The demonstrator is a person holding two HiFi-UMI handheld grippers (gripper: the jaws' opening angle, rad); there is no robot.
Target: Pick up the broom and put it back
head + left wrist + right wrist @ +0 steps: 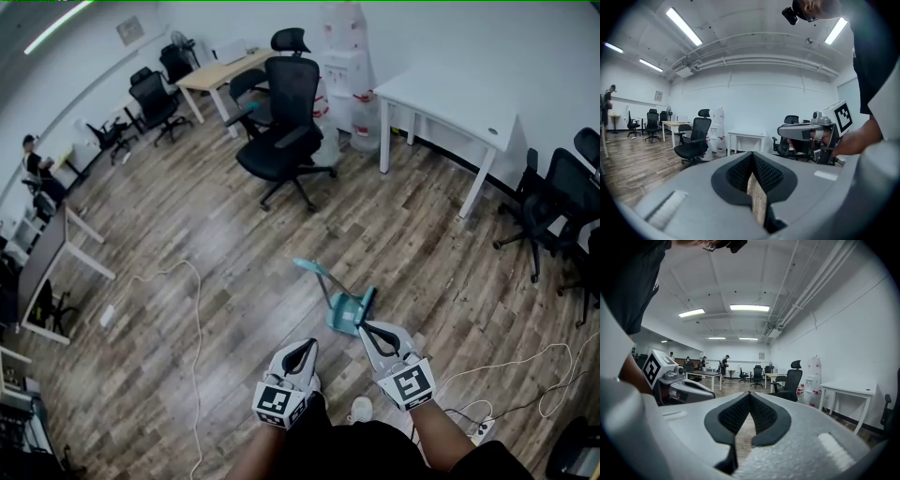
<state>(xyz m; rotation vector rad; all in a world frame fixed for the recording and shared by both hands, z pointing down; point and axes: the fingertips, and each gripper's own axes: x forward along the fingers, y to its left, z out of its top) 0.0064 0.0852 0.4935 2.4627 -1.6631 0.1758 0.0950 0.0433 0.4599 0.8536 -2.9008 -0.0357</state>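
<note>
Closest to us, the left tongs (pixel 307 345) and the right tongs (pixel 367 327) sit side by side at the bottom of the head view, and we see both pairs closed with nothing in them. The left gripper view shows its dark ribbed pads meeting at the tip with only floor showing behind them. The right gripper view shows the same, pads together and empty.

And there's our target: the teal broom (pixel 342 305) lies on the wooden floor (pixel 187 309), not yet picked up. Its broad teal head (pixel 351 314) is just ahead of the right tongs' tip, very near it. From the left tongs it lies ahead and off to the right, clearly the longer reach. So we judge the right tongs the nearer pair.

Now the axis, because that's what the pick-up turns on. The handle (pixel 314 277) runs from the head away from both tongs and slants to the left, ending well short of the black office chair (pixel 286 141) beyond. Whether the far end rests on the floor or stands a little off it, we can't tell.

Neither gripper view catches the broom; both look level across the room, above it. In our reading, the tongs need to open and tip downward before any grip is possible.
</note>
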